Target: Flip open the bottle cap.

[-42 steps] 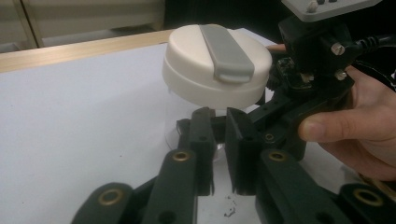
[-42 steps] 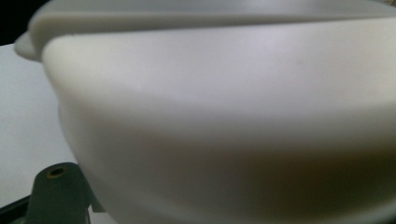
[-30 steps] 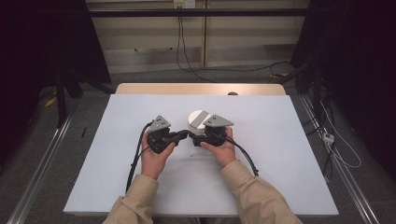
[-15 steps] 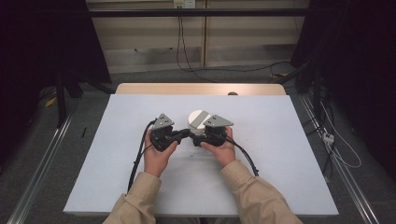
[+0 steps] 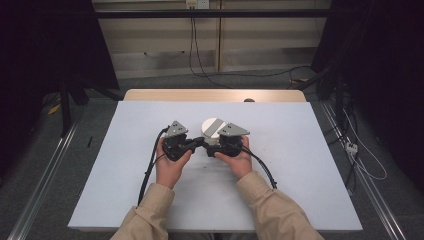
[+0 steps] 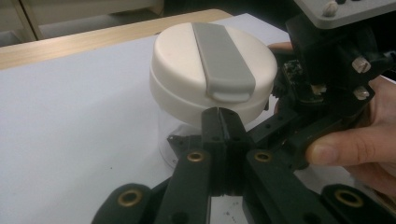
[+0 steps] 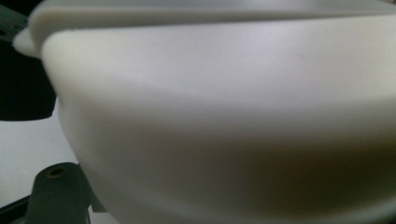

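Nothing moved: jar (image 6: 212, 79) against left gripper (image 6: 222, 120) tips.

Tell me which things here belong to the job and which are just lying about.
In the job:
- clear jar with white lid, grey strip across the lid
- left gripper, jaws shut beside the jar
- right gripper, close against the jar

Just lying about:
- white table
- wooden board at its far edge
- cables on the floor
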Tool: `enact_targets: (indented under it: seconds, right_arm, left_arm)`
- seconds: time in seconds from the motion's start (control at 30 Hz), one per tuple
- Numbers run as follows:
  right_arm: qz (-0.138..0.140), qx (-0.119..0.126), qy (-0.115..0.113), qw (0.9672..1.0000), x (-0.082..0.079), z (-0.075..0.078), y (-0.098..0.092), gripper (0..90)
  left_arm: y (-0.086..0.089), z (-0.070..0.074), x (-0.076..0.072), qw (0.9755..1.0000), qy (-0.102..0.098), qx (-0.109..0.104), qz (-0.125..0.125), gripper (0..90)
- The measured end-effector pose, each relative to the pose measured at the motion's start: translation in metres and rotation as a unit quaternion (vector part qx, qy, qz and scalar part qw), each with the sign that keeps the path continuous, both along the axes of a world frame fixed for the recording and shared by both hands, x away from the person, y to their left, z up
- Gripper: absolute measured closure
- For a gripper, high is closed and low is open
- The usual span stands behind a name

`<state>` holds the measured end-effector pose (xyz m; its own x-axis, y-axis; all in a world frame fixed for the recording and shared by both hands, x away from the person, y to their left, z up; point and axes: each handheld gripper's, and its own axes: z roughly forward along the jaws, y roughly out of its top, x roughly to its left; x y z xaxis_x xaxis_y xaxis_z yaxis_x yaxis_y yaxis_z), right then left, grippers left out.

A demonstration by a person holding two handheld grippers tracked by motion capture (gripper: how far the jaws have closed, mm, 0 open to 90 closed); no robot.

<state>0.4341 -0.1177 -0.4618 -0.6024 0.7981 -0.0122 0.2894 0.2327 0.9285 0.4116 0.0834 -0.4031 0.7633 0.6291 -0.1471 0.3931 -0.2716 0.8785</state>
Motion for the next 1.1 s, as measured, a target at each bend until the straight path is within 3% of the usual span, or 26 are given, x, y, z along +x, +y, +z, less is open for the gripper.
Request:
enact_targets:
  seconds: [0.47, 1.1]
  right_arm:
    - [0.000, 0.002, 0.000, 1.0000, 0.000, 0.000, 0.000, 18.6]
    - [-0.001, 0.002, 0.001, 1.0000, 0.000, 0.000, 0.000, 18.6]
  left_arm:
    - [-0.004, 0.003, 0.000, 1.0000, -0.001, -0.005, 0.001, 90.0]
    - [-0.006, 0.020, 0.004, 0.9998, -0.015, -0.010, 0.004, 90.0]
